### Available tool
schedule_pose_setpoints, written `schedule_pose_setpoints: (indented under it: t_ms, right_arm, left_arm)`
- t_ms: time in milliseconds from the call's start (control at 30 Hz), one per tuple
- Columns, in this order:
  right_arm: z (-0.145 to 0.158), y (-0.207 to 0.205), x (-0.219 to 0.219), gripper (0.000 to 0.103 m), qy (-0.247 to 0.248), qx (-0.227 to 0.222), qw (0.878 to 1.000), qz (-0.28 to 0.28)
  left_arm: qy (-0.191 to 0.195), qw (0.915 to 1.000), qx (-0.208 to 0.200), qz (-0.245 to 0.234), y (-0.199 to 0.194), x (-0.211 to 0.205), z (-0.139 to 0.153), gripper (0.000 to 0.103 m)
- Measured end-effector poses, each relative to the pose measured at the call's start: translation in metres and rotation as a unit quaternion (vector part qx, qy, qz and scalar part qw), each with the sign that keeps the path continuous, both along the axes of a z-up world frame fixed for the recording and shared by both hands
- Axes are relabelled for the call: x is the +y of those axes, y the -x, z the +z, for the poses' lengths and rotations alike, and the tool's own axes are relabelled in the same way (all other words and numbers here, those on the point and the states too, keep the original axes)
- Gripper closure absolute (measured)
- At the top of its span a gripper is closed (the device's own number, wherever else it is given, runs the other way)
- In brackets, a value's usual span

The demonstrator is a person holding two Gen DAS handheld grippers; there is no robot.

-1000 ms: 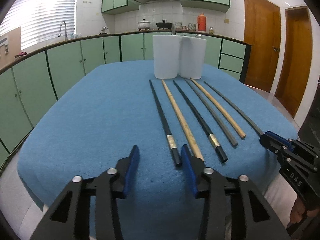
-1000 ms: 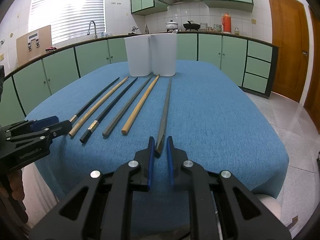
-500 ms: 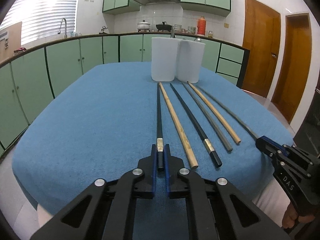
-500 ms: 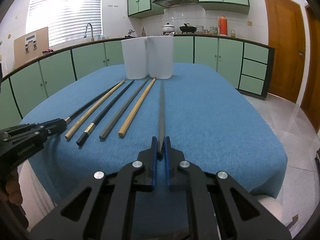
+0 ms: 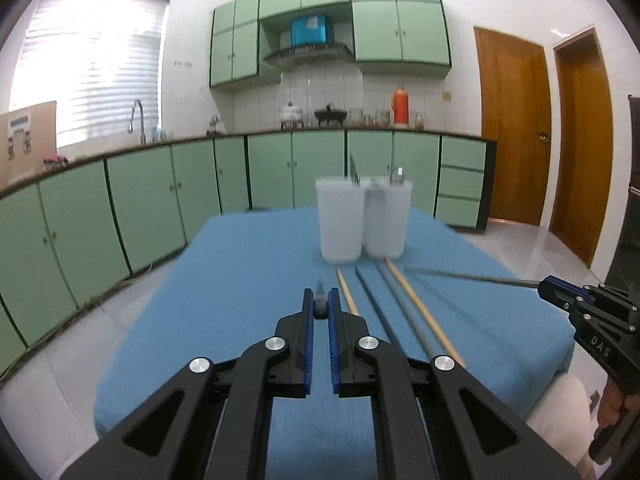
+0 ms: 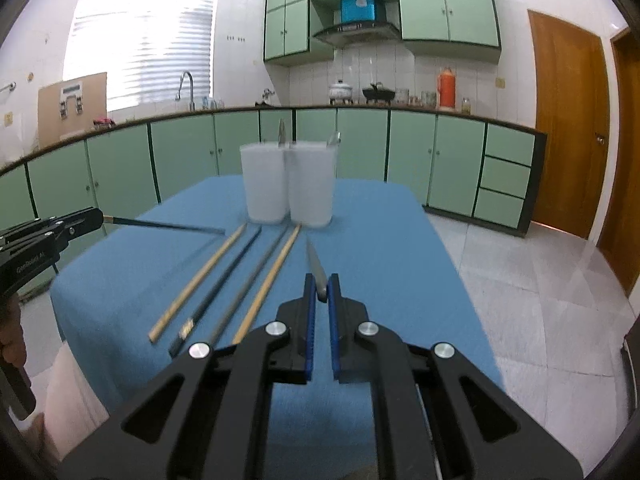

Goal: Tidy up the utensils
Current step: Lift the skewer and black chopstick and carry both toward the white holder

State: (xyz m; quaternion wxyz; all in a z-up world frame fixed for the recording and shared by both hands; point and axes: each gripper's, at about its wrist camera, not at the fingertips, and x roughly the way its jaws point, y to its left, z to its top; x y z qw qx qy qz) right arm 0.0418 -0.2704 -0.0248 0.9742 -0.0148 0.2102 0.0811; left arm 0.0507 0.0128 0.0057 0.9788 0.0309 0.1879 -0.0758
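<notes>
Your left gripper [image 5: 321,309] has its jaws clamped on the thick end of a black chopstick [image 6: 168,224], which is raised clear of the blue tablecloth [image 5: 240,280]; seen from your right wrist, its tip points toward the two white holders [image 6: 288,184]. Your right gripper [image 6: 321,293] is likewise pinched tight on a grey chopstick [image 6: 315,266], also held off the cloth and aimed at the holders.

Take the holders as your landmark: they stand side by side, touching, at the far end of the cloth, each with a metal utensil poking above its rim. Four chopsticks lie on the cloth just in front of them, fanning back toward you: a pale wooden one [image 6: 200,280] nearest your left gripper, then a black one with a metal band [image 6: 220,284], then a grey one [image 6: 252,280], then a second wooden one [image 6: 268,280] closest to your right gripper. None of the four touches the holders.
</notes>
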Motion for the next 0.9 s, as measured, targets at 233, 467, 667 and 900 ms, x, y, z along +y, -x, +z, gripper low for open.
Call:
schedule_pose_setpoints:
  t_ms: [233, 467, 667, 900]
  right_arm:
    - [0.048, -0.018, -0.010, 0.098, -0.027, -0.024, 0.999, 0.019]
    - [0.089, -0.043, -0.014, 0.098, -0.043, -0.022, 0.998, 0.037]
    - [0.112, -0.066, -0.013, 0.098, -0.036, -0.009, 0.998, 0.053]
    - [0.120, -0.080, -0.005, 0.098, -0.015, 0.005, 0.998, 0.069]
  left_arm:
    - [0.025, 0.9987, -0.037, -0.022, -0.014, 0.003, 0.048, 0.096]
    - [0.051, 0.9969, -0.036, -0.048, -0.038, 0.004, 0.074, 0.096]
    - [0.061, 0.9958, -0.035, -0.060, -0.055, 0.007, 0.090, 0.096]
    - [0.063, 0.9953, -0.031, -0.066, -0.067, 0.009, 0.095, 0.096]
